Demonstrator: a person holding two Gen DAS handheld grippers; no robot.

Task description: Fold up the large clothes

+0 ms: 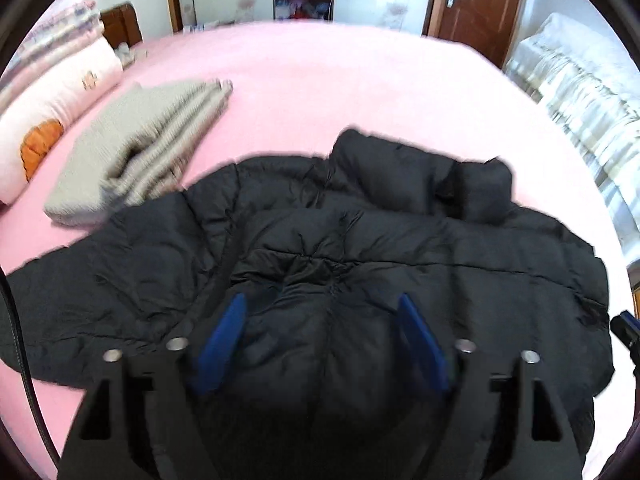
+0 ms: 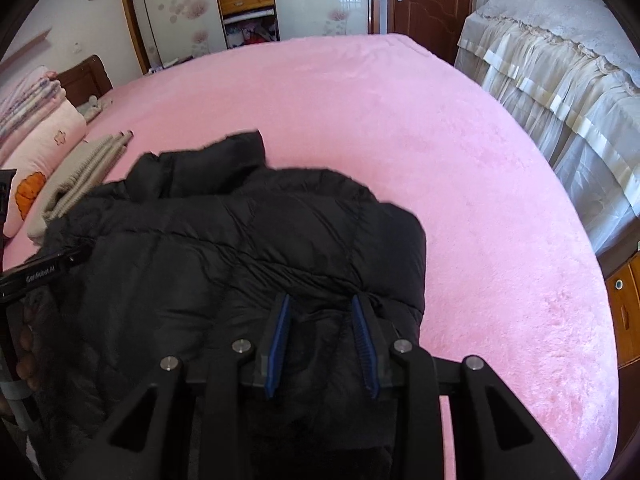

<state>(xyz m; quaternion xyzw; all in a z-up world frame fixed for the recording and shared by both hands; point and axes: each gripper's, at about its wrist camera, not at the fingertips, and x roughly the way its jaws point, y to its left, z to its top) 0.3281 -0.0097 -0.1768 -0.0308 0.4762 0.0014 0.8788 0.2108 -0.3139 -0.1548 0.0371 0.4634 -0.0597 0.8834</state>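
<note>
Count on the pink bed (image 2: 440,160): one black puffer jacket (image 2: 240,248), one folded beige knit sweater (image 1: 136,152), one pink embroidered pillow (image 1: 52,108). Two hand-held grippers: left hand-held gripper (image 1: 320,312), right hand-held gripper (image 2: 320,304), each with two blue-padded fingers. Beyond the bed: one brown door (image 2: 428,0), one open wardrobe (image 2: 248,4).

Black jacket (image 1: 360,248) near hem hidden behind claw frames; beige sweater (image 1: 136,152) motion-blurred; wardrobe shelf contents unreadable.

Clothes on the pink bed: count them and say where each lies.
2. The black puffer jacket lies nearest, under both grippers; the folded beige sweater lies beyond its left side, beside the pillow. Nothing else shows, though the jacket may hide something.
</note>
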